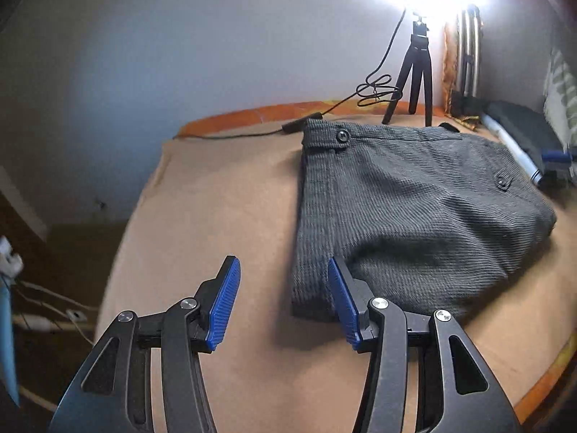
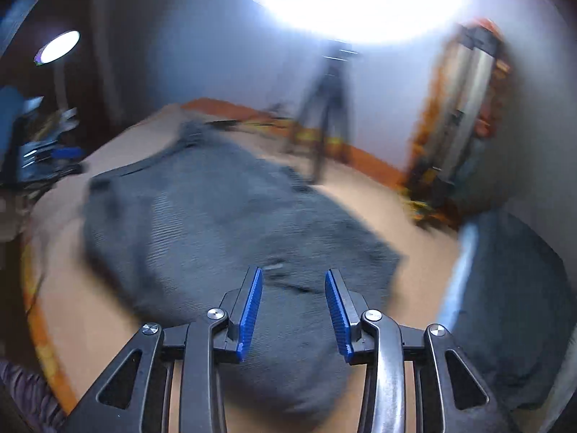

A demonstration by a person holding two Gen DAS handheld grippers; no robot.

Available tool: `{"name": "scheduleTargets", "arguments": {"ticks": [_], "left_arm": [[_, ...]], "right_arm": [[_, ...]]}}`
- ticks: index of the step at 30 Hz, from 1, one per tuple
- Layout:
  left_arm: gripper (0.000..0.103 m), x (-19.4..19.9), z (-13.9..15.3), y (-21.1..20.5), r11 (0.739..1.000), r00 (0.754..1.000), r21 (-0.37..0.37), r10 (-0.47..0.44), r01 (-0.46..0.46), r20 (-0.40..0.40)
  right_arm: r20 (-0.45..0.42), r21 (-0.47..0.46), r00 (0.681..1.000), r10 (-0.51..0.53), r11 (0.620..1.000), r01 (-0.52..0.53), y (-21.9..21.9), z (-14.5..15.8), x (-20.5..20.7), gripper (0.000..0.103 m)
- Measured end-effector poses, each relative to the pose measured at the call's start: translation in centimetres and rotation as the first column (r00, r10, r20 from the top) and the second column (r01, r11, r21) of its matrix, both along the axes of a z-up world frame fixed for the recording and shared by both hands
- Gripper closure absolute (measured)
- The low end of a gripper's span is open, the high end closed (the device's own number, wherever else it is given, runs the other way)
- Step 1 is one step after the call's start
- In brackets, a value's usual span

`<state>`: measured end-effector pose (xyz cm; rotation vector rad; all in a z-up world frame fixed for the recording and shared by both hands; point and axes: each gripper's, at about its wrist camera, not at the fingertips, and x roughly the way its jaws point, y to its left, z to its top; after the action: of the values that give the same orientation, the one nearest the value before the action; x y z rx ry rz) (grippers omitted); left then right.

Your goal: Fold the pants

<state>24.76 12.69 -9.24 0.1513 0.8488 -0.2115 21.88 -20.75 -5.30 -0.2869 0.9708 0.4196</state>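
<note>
Dark grey pants (image 1: 404, 216) lie folded in a compact stack on the tan table cover (image 1: 223, 216), waistband and button toward the far edge. My left gripper (image 1: 283, 270) is open and empty, hovering at the stack's near left corner. In the blurred right wrist view the pants (image 2: 216, 223) spread below my right gripper (image 2: 293, 281), which is open and empty above their near part.
A small black tripod (image 1: 414, 72) with a bright lamp and a trailing cable (image 1: 375, 90) stands at the table's back edge. A white marker (image 1: 512, 148) and a dark case (image 1: 523, 126) lie at the right. The table's edge (image 1: 119, 252) drops off at the left.
</note>
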Motion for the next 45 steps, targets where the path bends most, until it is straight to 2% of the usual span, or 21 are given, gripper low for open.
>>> {"name": "scheduleTargets", "arguments": {"ticks": [5, 9, 15, 21, 22, 24, 25, 26, 27, 29, 32, 38, 42, 45], "left_arm": [[0.053, -0.7, -1.4, 0.5, 0.998, 0.999, -0.062, -0.007, 0.004, -0.050], [0.046, -0.6, -2.4, 1.2, 0.992, 0.996, -0.127, 0.002, -0.013, -0.087], [0.046, -0.2, -3.4, 1.8, 0.979, 0.994, -0.204, 0.006, -0.028, -0.108], [0.047, 0.3, -4.3, 1.9, 0.972, 0.993, -0.233, 0.001, -0.029, -0.119], [0.049, 0.4, -4.3, 1.8, 0.972, 0.993, -0.232, 0.001, -0.028, -0.115], [0.063, 0.5, -4.4, 1.9, 0.972, 0.993, -0.235, 0.000, -0.027, -0.115], [0.075, 0.6, -4.4, 1.9, 0.971, 0.993, -0.238, -0.002, -0.026, -0.116], [0.078, 0.7, -4.4, 1.8, 0.970, 0.993, -0.240, -0.006, -0.022, -0.119], [0.079, 0.7, -4.4, 1.7, 0.972, 0.994, -0.235, -0.007, -0.019, -0.112], [0.089, 0.7, -4.2, 1.4, 0.976, 0.995, -0.219, -0.017, -0.005, -0.101], [0.091, 0.7, -3.7, 0.7, 0.986, 0.997, -0.168, -0.020, 0.007, -0.073], [0.091, 1.0, -3.0, 1.0, 0.993, 0.998, -0.120, -0.005, -0.002, -0.057], [0.091, 1.1, -4.6, 0.4, 0.999, 0.995, -0.049, -0.009, 0.004, -0.103], [0.088, 0.8, -4.9, -0.2, 1.000, 0.995, -0.003, -0.009, 0.008, -0.095]], "right_arm": [[-0.032, 0.050, 0.983, 0.181, 0.982, -0.180, 6.6, 0.0, -4.3, 0.062], [-0.062, 0.078, 0.958, 0.280, 0.958, -0.275, 12.1, -1.5, -5.8, 0.058], [-0.092, 0.115, 0.940, 0.330, 0.941, -0.319, 18.0, -3.6, -5.6, 0.058], [-0.102, 0.051, 0.940, 0.326, 0.945, -0.323, 21.3, -6.2, -4.6, 0.059], [-0.103, 0.030, 0.942, 0.320, 0.947, -0.319, 21.7, -6.6, -4.5, 0.060], [-0.099, 0.004, 0.944, 0.316, 0.948, -0.317, 22.0, -7.1, -4.2, 0.064], [-0.100, -0.005, 0.944, 0.314, 0.949, -0.316, 22.2, -7.3, -4.0, 0.068], [-0.100, -0.017, 0.945, 0.312, 0.949, -0.315, 22.4, -7.4, -3.9, 0.074], [-0.099, -0.026, 0.945, 0.312, 0.948, -0.316, 22.5, -7.4, -3.8, 0.077], [-0.102, -0.028, 0.943, 0.317, 0.946, -0.322, 22.8, -7.3, -3.6, 0.091], [-0.111, -0.027, 0.940, 0.324, 0.944, -0.328, 22.9, -6.8, -3.4, 0.101], [-0.126, 0.031, 0.938, 0.323, 0.946, -0.322, 22.6, -5.6, -3.3, 0.103], [-0.167, 0.039, 0.926, 0.339, 0.940, -0.338, 22.8, -6.9, -3.5, 0.102], [-0.183, 0.040, 0.921, 0.344, 0.939, -0.343, 23.1, -7.8, -3.9, 0.097]]}}
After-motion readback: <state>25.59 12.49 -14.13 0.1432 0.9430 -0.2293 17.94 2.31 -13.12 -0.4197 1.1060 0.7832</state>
